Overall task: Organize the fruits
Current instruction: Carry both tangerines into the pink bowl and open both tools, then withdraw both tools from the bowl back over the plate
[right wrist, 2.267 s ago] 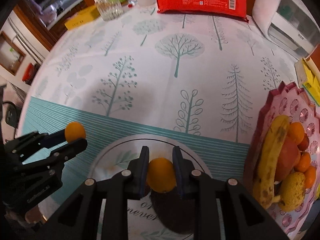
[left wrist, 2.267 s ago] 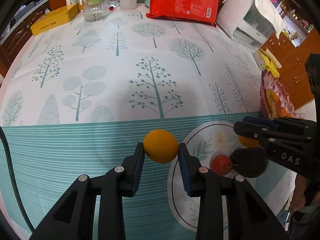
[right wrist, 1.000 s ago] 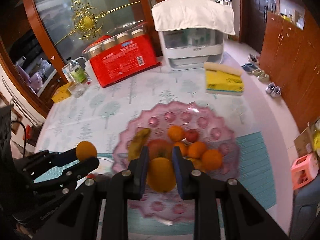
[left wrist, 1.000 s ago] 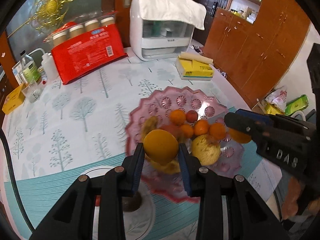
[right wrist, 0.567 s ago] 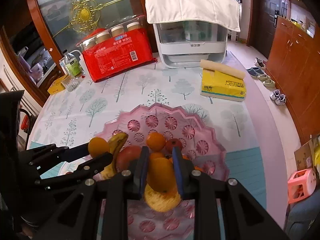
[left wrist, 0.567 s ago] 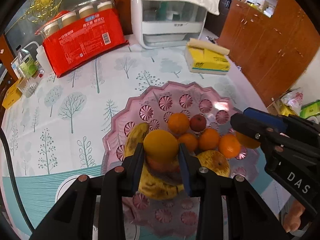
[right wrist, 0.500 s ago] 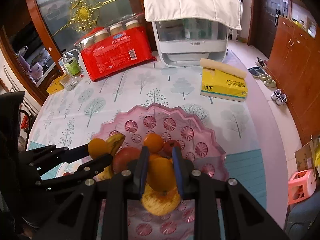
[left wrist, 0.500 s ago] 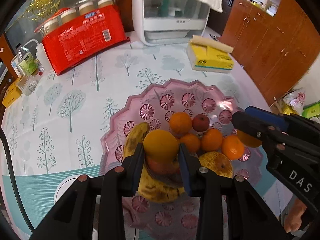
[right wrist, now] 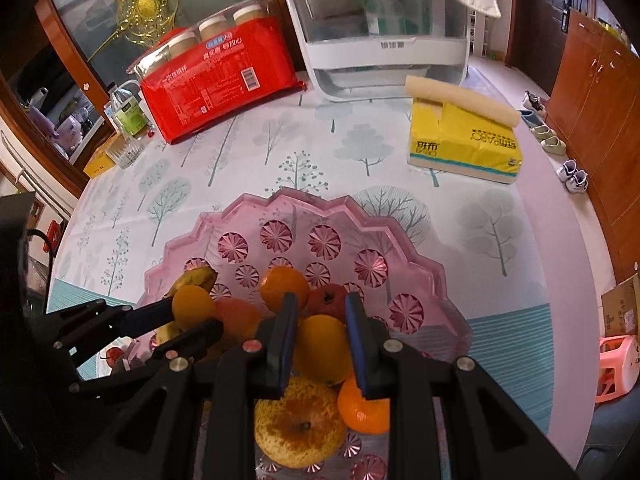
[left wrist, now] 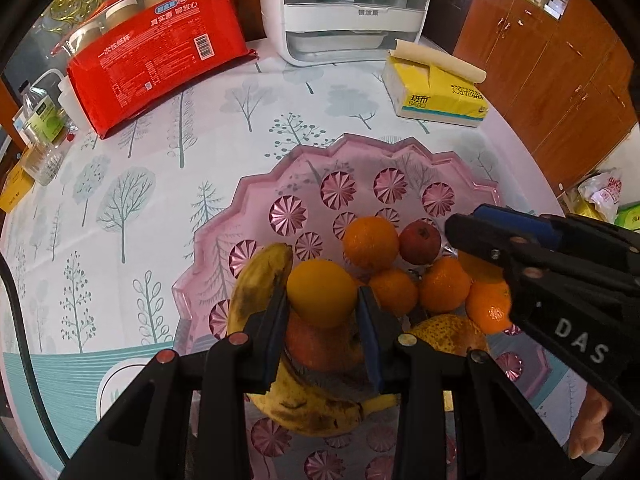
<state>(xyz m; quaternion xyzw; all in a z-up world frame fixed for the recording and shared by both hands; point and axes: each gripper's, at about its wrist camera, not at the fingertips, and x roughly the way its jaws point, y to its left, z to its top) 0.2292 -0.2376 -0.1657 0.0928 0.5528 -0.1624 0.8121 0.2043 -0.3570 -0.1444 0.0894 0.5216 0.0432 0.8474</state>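
A pink scalloped fruit tray point(left wrist: 360, 160) point(right wrist: 320, 216) holds a spotted banana point(left wrist: 256, 284), several oranges, a small red fruit point(left wrist: 420, 240) and a rough yellow pear point(right wrist: 300, 428). My left gripper point(left wrist: 322, 296) is shut on an orange point(left wrist: 322, 292) and holds it over the banana and a peach at the tray's near left. My right gripper point(right wrist: 320, 328) is shut on another orange point(right wrist: 322, 348) above the pear, over the tray's near middle. Each gripper shows in the other's view, the right one point(left wrist: 476, 248) and the left one point(right wrist: 188, 312).
At the back stand a red package point(left wrist: 156, 56), a white appliance point(left wrist: 344, 12) and a yellow tissue pack point(left wrist: 436, 96). A glass and bottle point(left wrist: 40, 136) sit at far left. A white plate point(left wrist: 116, 388) lies left of the tray. The table edge drops off at right.
Both grippers carried their oranges from the white plate over to the pink tray and have come lower and closer over the fruit pile in the last half second.
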